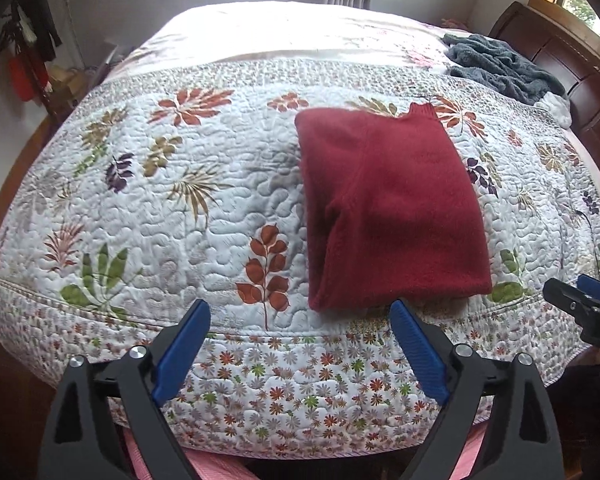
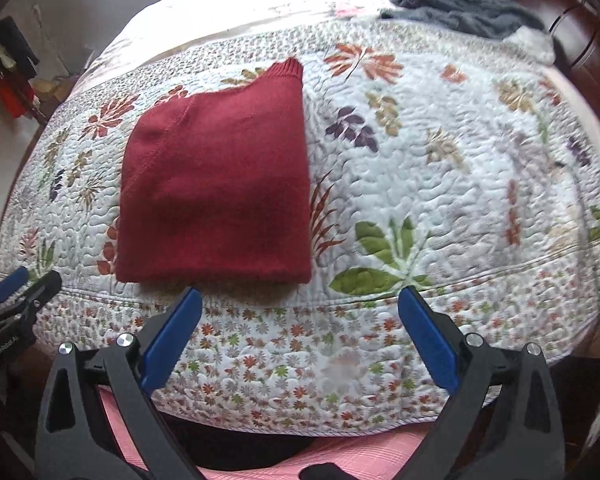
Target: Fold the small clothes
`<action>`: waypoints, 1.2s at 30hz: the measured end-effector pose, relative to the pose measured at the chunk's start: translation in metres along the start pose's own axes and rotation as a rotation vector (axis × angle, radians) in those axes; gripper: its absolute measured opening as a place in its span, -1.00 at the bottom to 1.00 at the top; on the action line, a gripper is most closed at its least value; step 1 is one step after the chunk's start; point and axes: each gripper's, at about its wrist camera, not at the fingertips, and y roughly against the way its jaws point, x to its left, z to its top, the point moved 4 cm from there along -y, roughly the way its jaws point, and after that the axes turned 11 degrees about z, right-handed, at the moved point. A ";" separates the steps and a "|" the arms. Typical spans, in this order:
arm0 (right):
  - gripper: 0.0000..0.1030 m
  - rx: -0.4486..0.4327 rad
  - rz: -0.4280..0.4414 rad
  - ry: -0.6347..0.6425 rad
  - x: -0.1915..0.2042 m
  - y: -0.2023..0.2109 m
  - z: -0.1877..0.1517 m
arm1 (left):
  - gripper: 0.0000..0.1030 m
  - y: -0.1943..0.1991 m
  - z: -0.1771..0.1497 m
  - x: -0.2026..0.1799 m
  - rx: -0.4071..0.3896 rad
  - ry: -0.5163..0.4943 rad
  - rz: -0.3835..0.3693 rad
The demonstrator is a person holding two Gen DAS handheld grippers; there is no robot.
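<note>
Our sweater (image 1: 392, 204) lay folded near the bed's (image 1: 180, 208) front edge. The left gripper (image 1: 300, 344) and right gripper (image 2: 300, 332) both hung spread and empty before it. We judged it soft, limp and light, best pinched at the thick front hem corners.

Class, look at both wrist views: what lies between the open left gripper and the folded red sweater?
Only bare floral quilt. The left wrist view shows the left gripper short of the red sweater.
</note>
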 end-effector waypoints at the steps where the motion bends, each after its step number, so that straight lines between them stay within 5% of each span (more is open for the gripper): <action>1: 0.90 -0.008 -0.019 0.007 0.002 0.004 0.000 | 0.79 0.003 0.000 0.000 -0.004 0.001 0.001; 21: 0.93 -0.056 -0.010 0.044 0.031 0.043 0.005 | 0.79 0.050 0.008 -0.002 -0.119 -0.010 0.071; 36: 0.93 -0.045 -0.003 0.025 0.025 0.036 0.015 | 0.79 0.040 0.018 -0.015 -0.099 -0.037 0.095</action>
